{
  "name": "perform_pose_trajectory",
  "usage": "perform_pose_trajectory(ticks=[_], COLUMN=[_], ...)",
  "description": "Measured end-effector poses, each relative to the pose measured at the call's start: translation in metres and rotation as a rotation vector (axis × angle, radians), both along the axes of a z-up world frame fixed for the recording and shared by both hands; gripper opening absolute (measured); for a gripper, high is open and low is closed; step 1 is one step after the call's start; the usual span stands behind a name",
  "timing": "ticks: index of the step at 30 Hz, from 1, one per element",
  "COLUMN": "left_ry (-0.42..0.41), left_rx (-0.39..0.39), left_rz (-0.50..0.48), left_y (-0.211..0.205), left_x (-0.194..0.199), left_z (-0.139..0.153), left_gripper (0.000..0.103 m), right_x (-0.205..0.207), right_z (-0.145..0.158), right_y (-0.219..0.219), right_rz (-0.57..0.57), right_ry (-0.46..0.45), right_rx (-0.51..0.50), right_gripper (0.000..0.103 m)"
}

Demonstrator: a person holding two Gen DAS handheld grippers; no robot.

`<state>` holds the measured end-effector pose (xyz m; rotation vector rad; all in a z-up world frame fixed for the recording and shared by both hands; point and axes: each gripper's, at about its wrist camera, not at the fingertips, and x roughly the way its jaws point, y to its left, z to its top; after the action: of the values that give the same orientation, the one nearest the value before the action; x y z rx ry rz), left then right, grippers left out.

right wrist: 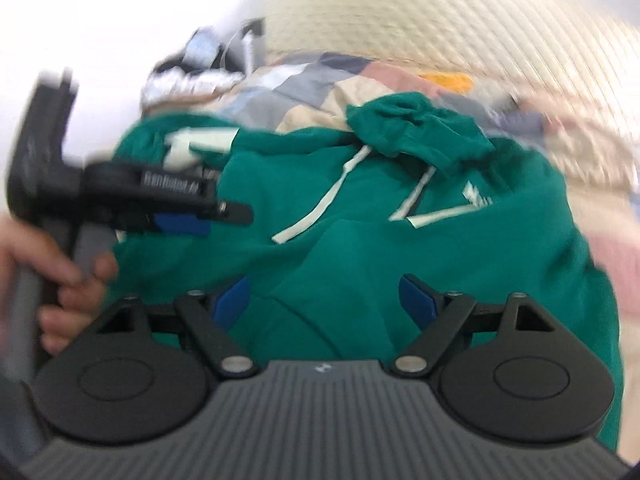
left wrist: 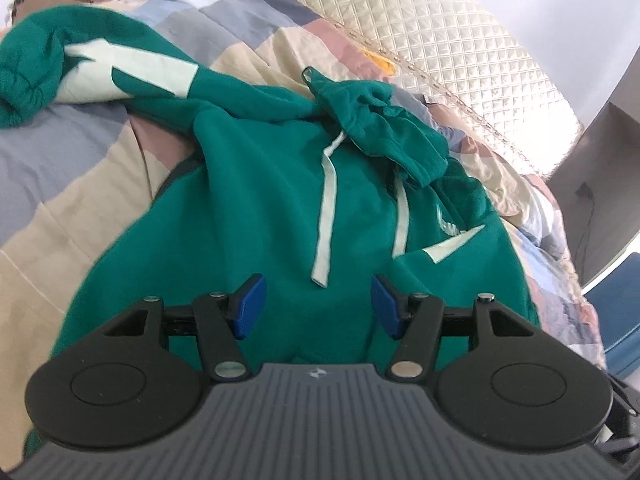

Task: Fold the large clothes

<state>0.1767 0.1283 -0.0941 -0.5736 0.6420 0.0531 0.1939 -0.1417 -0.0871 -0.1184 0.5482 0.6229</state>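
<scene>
I hold both grippers low in frame over the hoodie (left wrist: 280,200), angled down. My left gripper (left wrist: 318,306) and right gripper (right wrist: 326,300) are spread, pinching nothing. The green hoodie lies mid-frame on the quilt (left wrist: 60,208), white drawstrings (left wrist: 326,208) loose.

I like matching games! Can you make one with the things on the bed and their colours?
Things:
1. hoodie
2. drawstrings
3. tong pads
4. headboard

Colours:
a. blue
b. cream, quilted
c. green
d. pale mint white

Pairs: 1-c, 2-d, 3-a, 4-b
</scene>
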Motion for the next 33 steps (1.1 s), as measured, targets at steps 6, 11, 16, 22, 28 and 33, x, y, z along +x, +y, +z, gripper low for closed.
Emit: perform_pose_trajectory(ticks=[6, 11, 16, 22, 28, 33], left_ry=[0.032, 0.066, 0.121, 0.118, 0.120, 0.107], left_rx=[-0.021, -0.039, 0.005, 0.010, 0.020, -0.009], left_rz=[-0.057, -0.172, -0.282, -0.291, -0.345, -0.306], left_y=[-0.012, -0.031, -0.055, -0.058, -0.069, -0.056], left_x=[0.003, 0.011, 0.018, 0.019, 0.017, 0.013], left_z=[-0.009, -0.022, -0.036, -0.036, -0.034, -0.021], left_gripper=[0.064, 0.064, 0.064, 0.060, 0.023, 0.016], right_x=[0.020, 0.056, 0.079, 0.087, 0.086, 0.086], right_z=[-0.007, -0.045, -0.064, -0.058, -0.038, -0.029], right_y=[-0.042, -0.070, -0.081, -0.089, -0.104, -0.108], right_rz=[-0.253, -0.438, -0.485, -0.458, -0.477, -0.518], right_ry=[0.123, 0.316, 0.355, 0.327, 0.257, 0.195], right_rx=[0.156, 0.253, 0.322, 0.387, 0.420, 0.339], right_gripper=[0.083, 0.082, 0.055, 0.012, 0.010, 0.010])
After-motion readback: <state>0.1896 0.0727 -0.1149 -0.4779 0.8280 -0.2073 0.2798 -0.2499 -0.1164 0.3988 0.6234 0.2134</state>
